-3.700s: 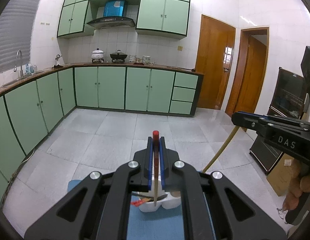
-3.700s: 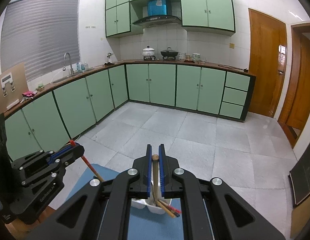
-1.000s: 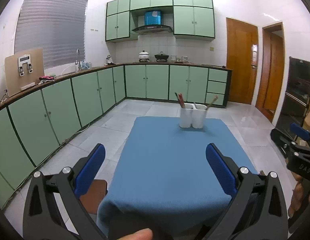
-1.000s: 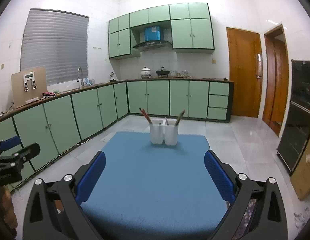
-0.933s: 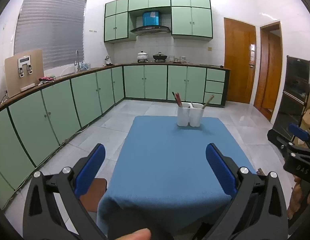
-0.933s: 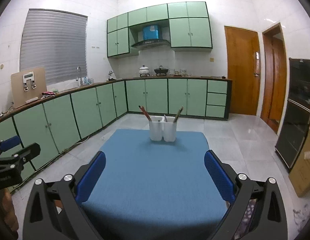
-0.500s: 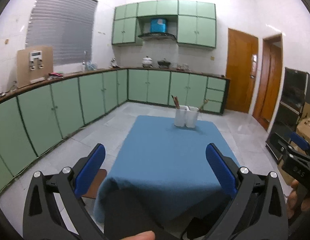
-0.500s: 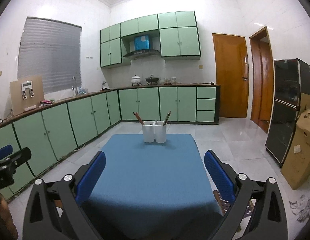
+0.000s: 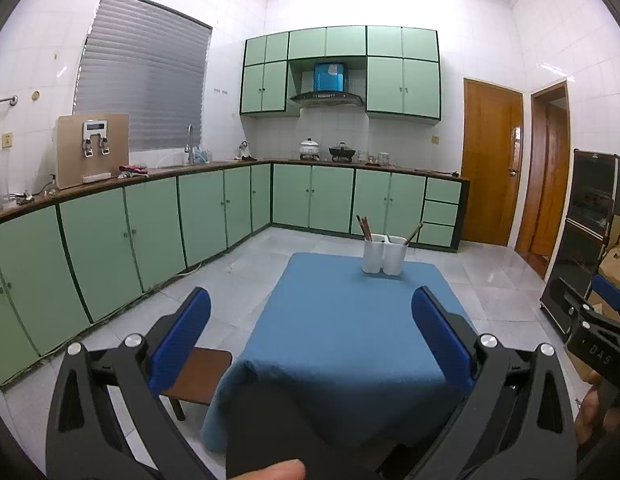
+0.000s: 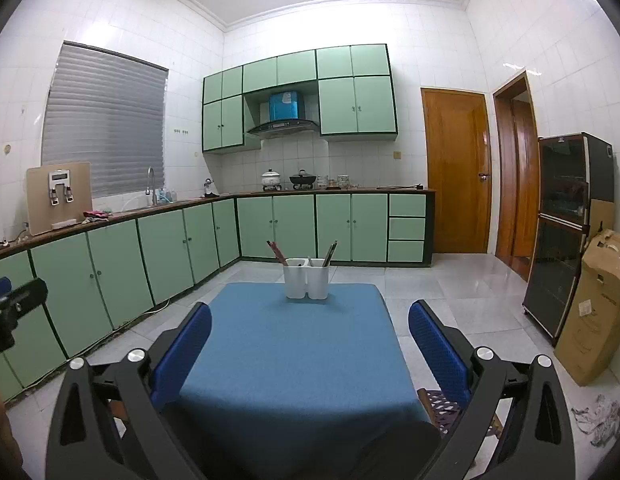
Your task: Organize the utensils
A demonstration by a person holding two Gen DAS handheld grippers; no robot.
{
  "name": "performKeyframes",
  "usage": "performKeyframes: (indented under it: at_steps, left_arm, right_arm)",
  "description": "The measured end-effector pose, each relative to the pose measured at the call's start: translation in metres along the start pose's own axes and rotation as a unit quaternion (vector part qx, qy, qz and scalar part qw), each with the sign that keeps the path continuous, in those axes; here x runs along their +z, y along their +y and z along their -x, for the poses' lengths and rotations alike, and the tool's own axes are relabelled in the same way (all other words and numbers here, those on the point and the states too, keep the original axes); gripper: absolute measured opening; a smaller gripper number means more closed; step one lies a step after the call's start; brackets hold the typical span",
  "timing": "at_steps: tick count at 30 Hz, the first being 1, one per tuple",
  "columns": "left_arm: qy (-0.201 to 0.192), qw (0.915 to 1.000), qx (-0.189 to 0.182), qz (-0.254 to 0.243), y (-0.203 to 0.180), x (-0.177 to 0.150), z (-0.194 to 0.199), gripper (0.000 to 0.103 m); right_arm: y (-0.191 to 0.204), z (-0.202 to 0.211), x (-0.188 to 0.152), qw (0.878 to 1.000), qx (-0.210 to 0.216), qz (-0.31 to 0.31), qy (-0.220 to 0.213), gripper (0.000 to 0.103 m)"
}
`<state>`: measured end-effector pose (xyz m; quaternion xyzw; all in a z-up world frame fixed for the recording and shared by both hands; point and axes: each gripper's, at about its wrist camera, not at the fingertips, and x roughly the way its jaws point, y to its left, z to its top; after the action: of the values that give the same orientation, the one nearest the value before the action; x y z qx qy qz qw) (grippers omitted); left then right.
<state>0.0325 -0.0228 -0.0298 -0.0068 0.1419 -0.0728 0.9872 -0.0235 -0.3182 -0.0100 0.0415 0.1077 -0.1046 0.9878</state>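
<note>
A white two-cup utensil holder (image 9: 383, 259) (image 10: 306, 278) stands at the far end of the blue-clothed table (image 9: 349, 332) (image 10: 294, 344). Reddish chopsticks (image 9: 363, 227) (image 10: 276, 252) lean out of its left cup and a wooden-handled utensil (image 9: 413, 233) (image 10: 330, 253) out of its right cup. My left gripper (image 9: 310, 336) is open and empty, held back from the table's near edge. My right gripper (image 10: 310, 340) is open and empty, also at the near end. The right gripper shows at the left wrist view's right edge (image 9: 589, 320).
Green cabinets (image 10: 110, 264) run along the left and back walls. A brown stool (image 9: 198, 372) stands by the table's near left corner and a patterned stool (image 10: 441, 402) at its near right. A dark cabinet (image 10: 565, 232) and a cardboard box (image 10: 593, 304) stand at the right.
Earlier both grippers were shut on utensils above the holder. They have since opened and drawn back from the table; over the last second both have moved further back and risen.
</note>
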Motion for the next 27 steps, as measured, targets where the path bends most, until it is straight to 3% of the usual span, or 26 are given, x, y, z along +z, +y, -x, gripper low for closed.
performKeyframes:
  at_steps: [27]
  left_arm:
    - [-0.033, 0.9992, 0.022, 0.006, 0.009, 0.000, 0.021, 0.098]
  right_arm:
    - [0.004, 0.009, -0.009, 1.000, 0.006, 0.005, -0.006, 0.097]
